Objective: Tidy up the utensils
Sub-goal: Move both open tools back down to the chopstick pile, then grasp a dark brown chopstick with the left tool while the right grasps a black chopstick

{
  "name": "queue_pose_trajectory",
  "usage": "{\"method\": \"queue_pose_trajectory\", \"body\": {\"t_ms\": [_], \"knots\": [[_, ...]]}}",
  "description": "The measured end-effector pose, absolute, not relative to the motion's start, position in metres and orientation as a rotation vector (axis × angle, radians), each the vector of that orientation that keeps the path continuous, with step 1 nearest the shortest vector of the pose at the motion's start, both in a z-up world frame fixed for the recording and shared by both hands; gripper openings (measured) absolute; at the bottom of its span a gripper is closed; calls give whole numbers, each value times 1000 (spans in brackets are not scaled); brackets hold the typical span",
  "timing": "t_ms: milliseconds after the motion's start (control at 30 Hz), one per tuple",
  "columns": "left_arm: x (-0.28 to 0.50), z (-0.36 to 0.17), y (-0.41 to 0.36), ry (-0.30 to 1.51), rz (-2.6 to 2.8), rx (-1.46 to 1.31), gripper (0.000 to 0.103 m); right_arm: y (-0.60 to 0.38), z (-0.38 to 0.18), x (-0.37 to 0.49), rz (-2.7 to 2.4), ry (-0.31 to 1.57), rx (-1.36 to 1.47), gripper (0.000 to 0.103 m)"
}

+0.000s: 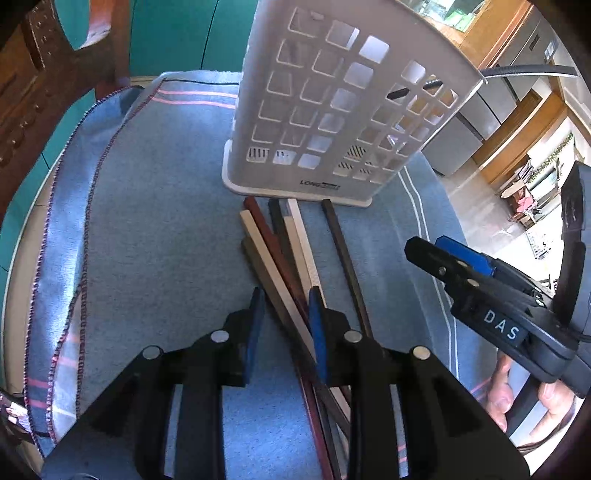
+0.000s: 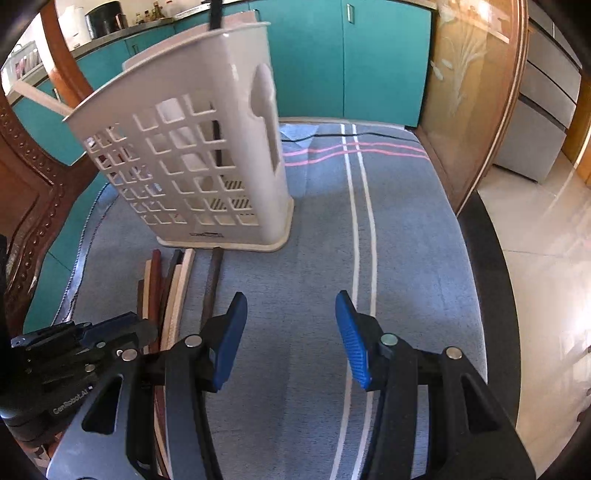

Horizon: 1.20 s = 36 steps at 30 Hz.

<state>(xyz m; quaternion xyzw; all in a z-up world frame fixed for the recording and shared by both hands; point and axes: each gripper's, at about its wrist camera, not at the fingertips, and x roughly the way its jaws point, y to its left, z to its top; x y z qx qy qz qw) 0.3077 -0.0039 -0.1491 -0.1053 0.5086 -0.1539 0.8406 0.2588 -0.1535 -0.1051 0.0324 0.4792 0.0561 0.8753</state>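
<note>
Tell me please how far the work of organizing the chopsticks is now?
Early stage. Done: at least one dark stick already stands in the white holder. In hand: nothing; the left gripper is open over the pile and the right gripper is open. Left: the chopsticks lying on the blue cloth.

I'm losing the chopsticks point(image 1: 280, 258) near ends under my left gripper point(image 1: 286, 325). The utensil holder point(image 1: 332, 110) top is getting cropped; its small base label is reading too blurry.

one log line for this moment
left gripper: open over chopsticks | right gripper: open, empty | holder: upright on cloth
</note>
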Motion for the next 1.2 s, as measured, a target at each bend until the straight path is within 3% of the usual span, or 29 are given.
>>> {"method": "queue_pose_trajectory", "body": {"t_ms": [133,300,333,467,900,1000,1033,1067,1133,1200], "knots": [[301,-159,-16,1058,-325,-177,27,-158,-109,258,108,1008,70,50],[302,-157,-24,1052,-357,-170,18,-163,-110,259,102,1006,67,50],[303,-155,-23,1045,-358,-174,10,-163,-110,259,103,1005,66,50],[298,-149,-13,1031,-339,-193,7,-164,-112,261,100,1008,57,50],[297,-146,16,1023,-215,-150,7,-118,-120,250,219,1012,-61,50],[297,-147,19,1022,-205,-144,19,-104,-126,245,232,1008,-121,50],[296,-146,18,1021,-202,-140,20,-99,-127,244,241,1015,-141,45],[296,-147,20,1022,-199,-137,20,-97,-129,244,253,1027,-152,26],[297,-148,18,1024,-192,-130,20,-95,-130,242,283,1044,-142,10],[298,-149,19,1025,-183,-119,20,-95,-130,242,274,1053,-154,10]]}}
